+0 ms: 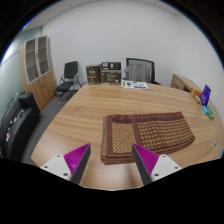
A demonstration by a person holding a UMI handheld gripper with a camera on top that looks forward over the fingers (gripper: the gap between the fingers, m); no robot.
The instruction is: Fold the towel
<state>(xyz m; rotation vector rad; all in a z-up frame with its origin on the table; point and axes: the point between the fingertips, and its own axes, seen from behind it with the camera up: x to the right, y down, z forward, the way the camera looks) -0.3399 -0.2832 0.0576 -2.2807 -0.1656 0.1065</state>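
A brown patterned towel (148,134) lies flat on the wooden table (90,115), just ahead of my fingers and slightly to the right. It looks folded, with a darker border along its edges. My gripper (111,156) is open and empty, held above the table's near edge, with the towel's near edge beyond the fingertips. The left magenta pad (76,155) and the right magenta pad (146,156) stand wide apart with bare table between them.
Office chairs (68,76) stand around the large table, with another chair (141,68) at the far end. A wooden cabinet (38,62) stands at the left wall. Small objects (205,100) lie at the table's right edge, and papers (133,85) at the far end.
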